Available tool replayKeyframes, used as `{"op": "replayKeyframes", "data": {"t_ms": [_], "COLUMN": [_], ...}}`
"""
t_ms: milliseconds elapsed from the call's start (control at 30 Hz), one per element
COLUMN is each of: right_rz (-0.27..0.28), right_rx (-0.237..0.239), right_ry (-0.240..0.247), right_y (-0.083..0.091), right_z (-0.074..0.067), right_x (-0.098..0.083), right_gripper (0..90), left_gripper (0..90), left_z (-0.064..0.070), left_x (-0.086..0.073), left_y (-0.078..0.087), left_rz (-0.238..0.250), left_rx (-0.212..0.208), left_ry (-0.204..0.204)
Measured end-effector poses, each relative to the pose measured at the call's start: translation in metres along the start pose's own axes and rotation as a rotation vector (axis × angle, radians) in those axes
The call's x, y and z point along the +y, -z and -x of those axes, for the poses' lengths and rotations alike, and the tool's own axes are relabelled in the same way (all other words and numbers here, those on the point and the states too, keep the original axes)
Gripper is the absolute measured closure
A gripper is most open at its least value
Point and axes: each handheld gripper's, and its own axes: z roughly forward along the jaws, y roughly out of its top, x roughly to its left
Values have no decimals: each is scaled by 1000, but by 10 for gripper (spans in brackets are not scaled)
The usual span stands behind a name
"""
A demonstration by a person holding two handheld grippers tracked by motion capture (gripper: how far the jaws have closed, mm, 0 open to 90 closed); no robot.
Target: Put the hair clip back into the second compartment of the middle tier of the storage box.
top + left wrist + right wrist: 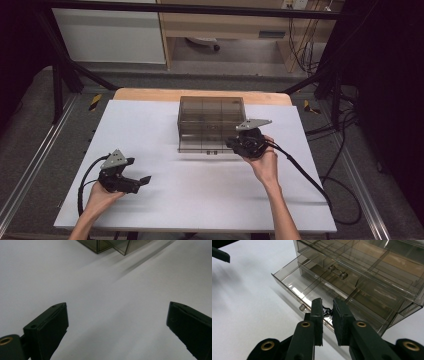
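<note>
A smoky clear drawer cabinet [211,120] stands at the back middle of the white table [150,135]. Its lowest drawer [294,287] is pulled partly out, and one small knob [301,307] shows on its front. My right gripper [327,308] hovers at that drawer's front edge with its jaws nearly together. They pinch a small black thing [327,311] too small to identify. In the high view the right gripper [233,145] is at the cabinet's front right corner. My left gripper [141,181] rests low at the front left, jaws wide apart with nothing between them [117,322].
The cabinet's corner [107,245] lies far ahead of the left jaws. Each gripper trails a black cable [300,167] over the table. A wooden edge [200,94] runs behind the cabinet, with metal frame bars and floor cables around the table.
</note>
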Motion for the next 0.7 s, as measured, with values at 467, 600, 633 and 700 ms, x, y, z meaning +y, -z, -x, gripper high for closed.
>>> {"op": "replayKeyframes", "data": {"t_ms": [467,600,633,700], "right_rz": [-5,-6,-6,-8], "right_rx": [-13,-16,-19,-20], "right_ry": [-13,-11,-12,-11], "right_y": [-11,-13,-14,-16], "right_z": [1,1,0,0], "right_x": [5,8,9,10], "right_gripper": [794,794,794,794], "left_gripper": [34,33,33,34], "left_z": [0,0,0,0], "left_x": [0,0,0,0], "left_y": [0,0,0,0], "left_rz": [-2,-1,-1,0], "left_rx": [-1,-2,-1,-1], "left_ry": [-1,0,-1,0]}}
